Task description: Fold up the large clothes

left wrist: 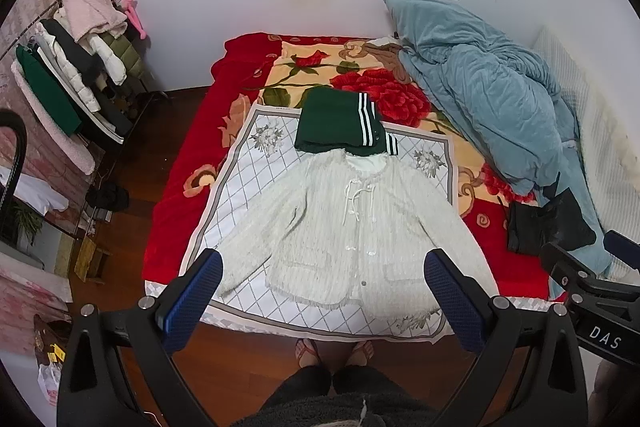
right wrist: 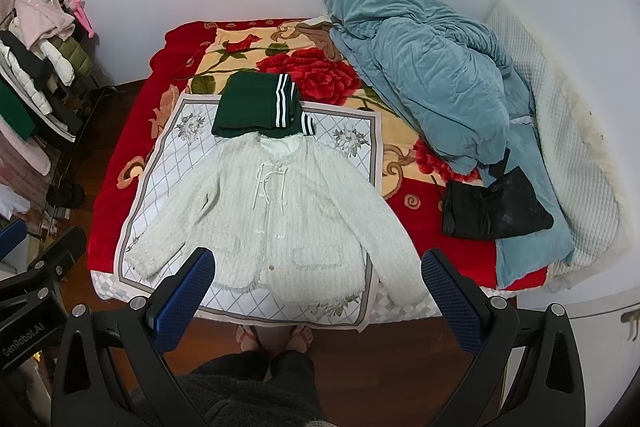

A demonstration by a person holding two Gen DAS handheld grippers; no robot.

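1. My left gripper (left wrist: 322,291) and right gripper (right wrist: 318,289) both gape wide, empty, above the fuzzy white knit cardigan (left wrist: 344,223) lying flat on the patterned white cloth (left wrist: 244,171).
2. I'd pinch one sleeve cuff first, folding inward.

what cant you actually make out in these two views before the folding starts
- White jacket: hem corners hidden behind the open left gripper fingers; likewise behind the open right gripper in the right view.
- Green garment: folded, so its type is unclear; near edge lies under the jacket collar.
- Black item: crumpled, cannot tell what it is.
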